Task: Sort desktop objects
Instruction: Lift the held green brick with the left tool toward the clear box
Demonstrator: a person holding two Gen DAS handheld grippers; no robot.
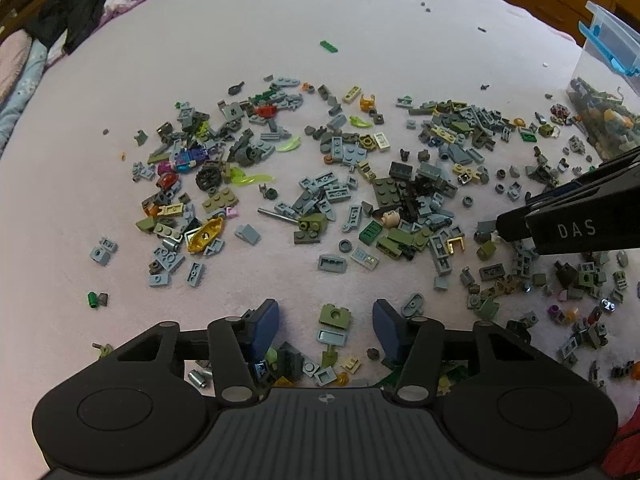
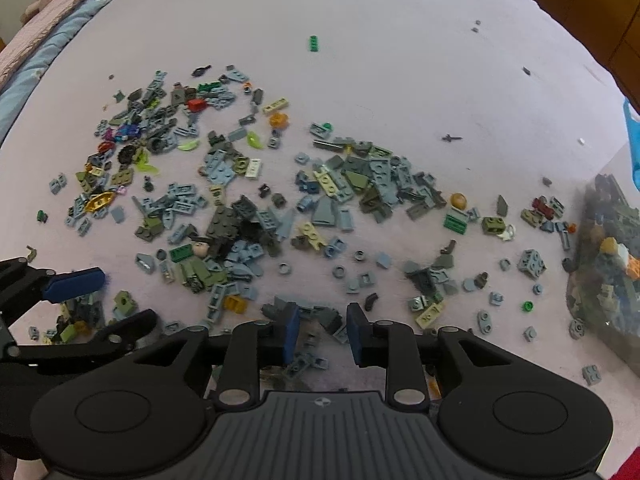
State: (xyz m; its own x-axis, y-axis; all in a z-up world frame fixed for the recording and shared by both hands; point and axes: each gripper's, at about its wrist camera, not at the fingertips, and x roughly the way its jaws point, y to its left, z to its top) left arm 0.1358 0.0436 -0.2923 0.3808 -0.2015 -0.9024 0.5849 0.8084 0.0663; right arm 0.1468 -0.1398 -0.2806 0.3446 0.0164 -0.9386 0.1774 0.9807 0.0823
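Observation:
Several small toy building pieces, mostly grey, olive and black, lie scattered over a pale sheet. My left gripper is open low over the near part of the pile. An olive brick and a grey tile lie on the sheet between its blue pads, untouched. My right gripper is open too, with only loose grey pieces on the sheet under its gap. The left wrist view shows the right gripper reaching in from the right. The left gripper appears at the left of the right wrist view, around the olive brick.
A clear plastic box with a blue lid stands at the right, holding several pieces; it also shows as the box. A lone green plate lies farther out. Bedding and dark clothing lie at the far left.

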